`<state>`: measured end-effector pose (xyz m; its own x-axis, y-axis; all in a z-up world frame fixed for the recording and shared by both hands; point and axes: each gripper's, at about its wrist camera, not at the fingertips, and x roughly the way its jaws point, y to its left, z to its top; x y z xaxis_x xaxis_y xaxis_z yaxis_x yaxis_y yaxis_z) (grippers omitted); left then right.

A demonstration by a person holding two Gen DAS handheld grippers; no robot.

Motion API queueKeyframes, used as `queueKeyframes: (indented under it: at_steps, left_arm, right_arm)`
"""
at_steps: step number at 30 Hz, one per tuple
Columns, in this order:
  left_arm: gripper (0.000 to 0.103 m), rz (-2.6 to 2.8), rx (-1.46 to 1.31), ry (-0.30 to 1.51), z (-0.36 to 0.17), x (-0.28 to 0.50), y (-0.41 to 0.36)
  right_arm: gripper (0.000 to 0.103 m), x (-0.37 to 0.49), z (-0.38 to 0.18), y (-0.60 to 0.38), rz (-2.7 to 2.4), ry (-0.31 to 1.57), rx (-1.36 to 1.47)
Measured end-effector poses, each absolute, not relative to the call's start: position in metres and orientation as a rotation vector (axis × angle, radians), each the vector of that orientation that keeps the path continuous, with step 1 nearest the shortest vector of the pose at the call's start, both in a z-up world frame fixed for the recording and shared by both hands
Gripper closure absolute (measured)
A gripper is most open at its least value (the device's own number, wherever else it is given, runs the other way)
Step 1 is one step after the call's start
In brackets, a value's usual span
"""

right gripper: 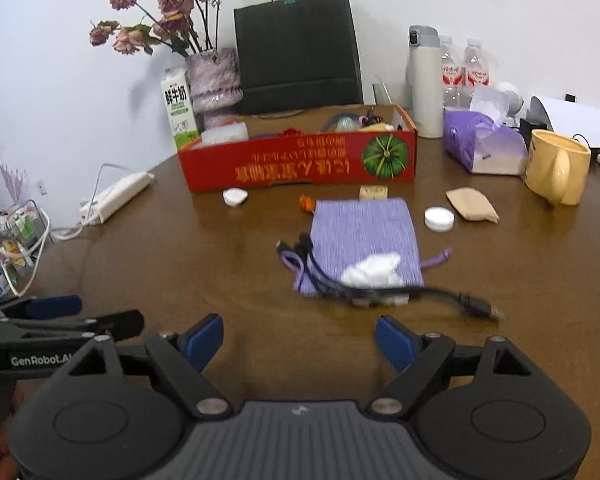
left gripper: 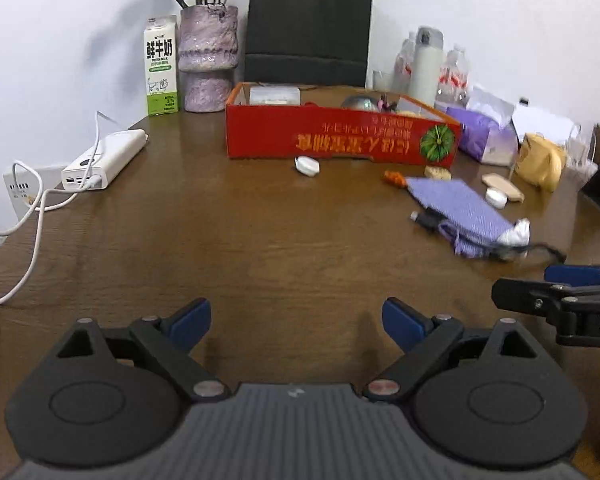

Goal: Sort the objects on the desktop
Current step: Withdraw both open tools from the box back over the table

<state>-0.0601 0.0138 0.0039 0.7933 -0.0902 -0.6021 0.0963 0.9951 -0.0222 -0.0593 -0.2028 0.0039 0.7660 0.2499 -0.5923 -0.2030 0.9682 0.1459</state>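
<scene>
Bottom centre: left gripper spread wide, empty | right gripper spread wide, empty | purple pouch mid-frame, black cable across its near edge | red box behind

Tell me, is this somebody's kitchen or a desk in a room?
Most likely a desk or work table in a home or small office, not a kitchen. A power bank with a charging cable, a tissue pack and a red cardboard box of odds and ends sit on the wooden table.
</scene>
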Motion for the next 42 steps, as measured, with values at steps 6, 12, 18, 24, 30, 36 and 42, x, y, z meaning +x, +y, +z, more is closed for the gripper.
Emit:
queueKeyframes:
  at_steps: [6, 12, 18, 24, 30, 36, 42]
  left_arm:
    - [0.008, -0.102, -0.008, 0.649, 0.001, -0.061, 0.016]
    - [0.008, -0.109, 0.008, 0.641, 0.001, -0.062, 0.012]
    - [0.007, -0.104, 0.026, 0.650, 0.000, -0.060, 0.008]
    - [0.007, -0.102, 0.026, 0.668, -0.001, -0.057, 0.007]
    - [0.007, -0.103, 0.027, 0.671, -0.001, -0.057, 0.007]
    - [0.006, -0.103, 0.031, 0.676, -0.001, -0.056, 0.005]
    - [0.006, -0.171, -0.009, 0.663, 0.006, -0.051, 0.000]
  right_arm:
    - [0.017, -0.065, -0.001, -0.194, 0.245, 0.647, 0.030]
    - [0.017, -0.064, -0.002, -0.194, 0.233, 0.649, 0.035]
    - [0.017, -0.063, -0.003, -0.195, 0.226, 0.651, 0.028]
    - [0.017, -0.061, -0.003, -0.195, 0.229, 0.652, 0.029]
    - [0.017, -0.059, -0.004, -0.195, 0.229, 0.662, 0.025]
    - [0.020, -0.059, -0.004, -0.194, 0.235, 0.657, 0.013]
    - [0.030, -0.056, 0.013, -0.217, 0.194, 0.600, 0.056]
